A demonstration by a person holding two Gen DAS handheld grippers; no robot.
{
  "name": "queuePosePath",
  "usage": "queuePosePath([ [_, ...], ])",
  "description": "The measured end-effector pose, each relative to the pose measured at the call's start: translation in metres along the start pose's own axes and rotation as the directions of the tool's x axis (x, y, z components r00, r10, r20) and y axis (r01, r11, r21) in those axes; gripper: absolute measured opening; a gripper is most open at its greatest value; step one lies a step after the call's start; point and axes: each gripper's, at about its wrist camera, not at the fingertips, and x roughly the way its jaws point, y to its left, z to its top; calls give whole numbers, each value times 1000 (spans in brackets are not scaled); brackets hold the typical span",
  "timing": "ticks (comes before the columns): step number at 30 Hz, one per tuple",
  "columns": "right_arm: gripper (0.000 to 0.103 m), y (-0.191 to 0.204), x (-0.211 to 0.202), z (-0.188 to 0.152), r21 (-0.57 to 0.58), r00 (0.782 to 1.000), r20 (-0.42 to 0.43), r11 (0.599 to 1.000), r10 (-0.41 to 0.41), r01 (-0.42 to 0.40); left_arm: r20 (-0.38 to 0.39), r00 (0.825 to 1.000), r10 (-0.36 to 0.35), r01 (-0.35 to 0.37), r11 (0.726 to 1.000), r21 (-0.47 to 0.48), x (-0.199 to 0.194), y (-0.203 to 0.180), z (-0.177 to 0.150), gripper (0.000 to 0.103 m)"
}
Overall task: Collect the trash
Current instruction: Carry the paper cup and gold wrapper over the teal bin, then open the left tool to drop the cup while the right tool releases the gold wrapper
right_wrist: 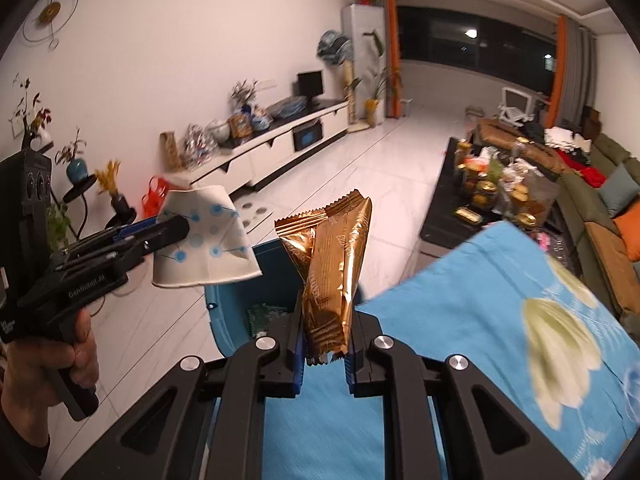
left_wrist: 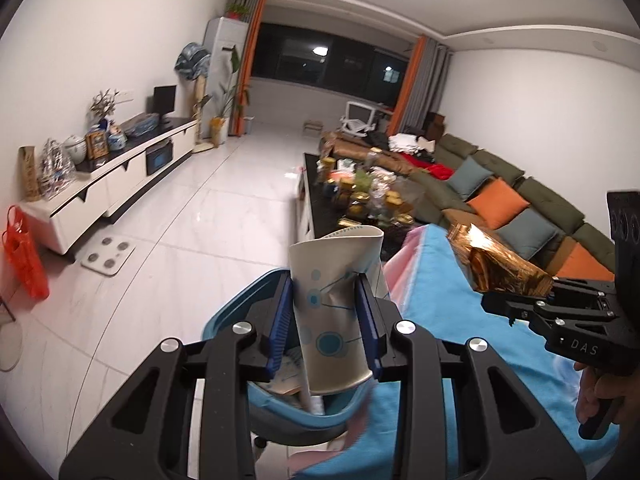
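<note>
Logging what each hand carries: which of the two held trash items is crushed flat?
The white paper cup with blue dots, pinched in the left gripper. The gold wrapper in the right gripper looks puffed, not flattened.

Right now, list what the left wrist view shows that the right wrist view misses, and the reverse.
Only the left wrist view shows the white scale on the floor in full.

Only the right wrist view shows the round wall ornament and the yellow flower print on the blue cloth.

Both show the squashed paper cup in the left gripper, the gold wrapper in the right gripper, and the blue bin.
</note>
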Motion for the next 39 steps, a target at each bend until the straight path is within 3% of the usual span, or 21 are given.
queuePosePath([
  [3,14,8,30,7,-10,998,-58,1000,19,-20,-28,999,28,-28,1000,-2,10,19,-7,32],
  [12,14,21,100,17,-18,979,-200,999,40,-44,-125,988,87,-89,996,-10,84,25,-20,32],
  [20,14,24,136,13,-29,956,-292,998,36,-46,-198,974,111,-111,994,11,165,15,-26,32],
  [25,16,24,151,12,-44,942,-334,998,25,-42,-224,966,127,-126,992,17,191,14,-32,32],
  [34,36,20,161,12,-61,934,-357,997,20,-45,-260,956,137,-135,991,23,220,12,-40,33],
  [36,42,18,160,13,-61,937,-349,997,25,-50,-257,956,142,-141,990,22,221,10,-41,37],
  [39,44,17,156,14,-58,942,-335,997,28,-50,-246,958,147,-147,989,20,219,11,-40,44],
])
